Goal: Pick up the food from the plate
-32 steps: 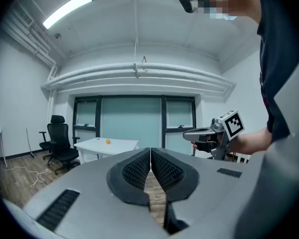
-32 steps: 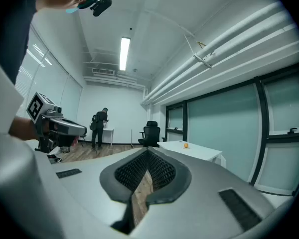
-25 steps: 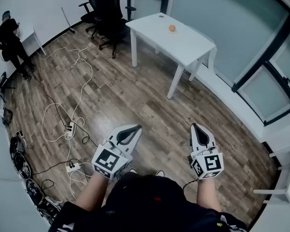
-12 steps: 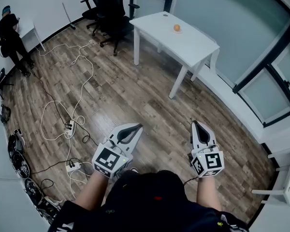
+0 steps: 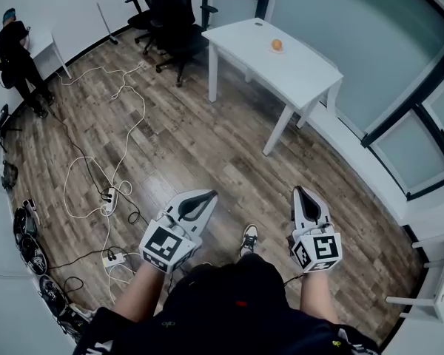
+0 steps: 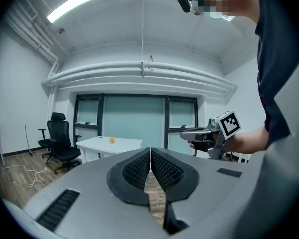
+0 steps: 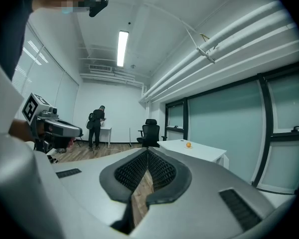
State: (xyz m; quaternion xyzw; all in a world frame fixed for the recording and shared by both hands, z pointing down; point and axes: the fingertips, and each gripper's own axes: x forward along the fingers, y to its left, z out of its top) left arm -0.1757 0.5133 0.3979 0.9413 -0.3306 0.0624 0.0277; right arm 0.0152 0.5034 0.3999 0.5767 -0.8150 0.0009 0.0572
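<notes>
A small orange food item (image 5: 277, 44) lies on a plate on the white table (image 5: 296, 69) far across the room; it shows too as the orange food (image 6: 110, 140) in the left gripper view and the orange food (image 7: 188, 145) in the right gripper view. My left gripper (image 5: 209, 195) is held low in front of me, jaws shut and empty. My right gripper (image 5: 298, 193) is beside it, also shut with nothing held. Both are several steps from the table.
Black office chairs (image 5: 174, 17) stand left of the table. White cables and power strips (image 5: 108, 195) lie over the wooden floor at left. A person (image 5: 16, 58) stands by a small white desk at far left. Glass wall panels (image 5: 422, 109) run along the right.
The table and the orange food have shifted slightly right and down in the head view. A shoe now shows on the floor between the grippers. Both grippers keep their pose.
</notes>
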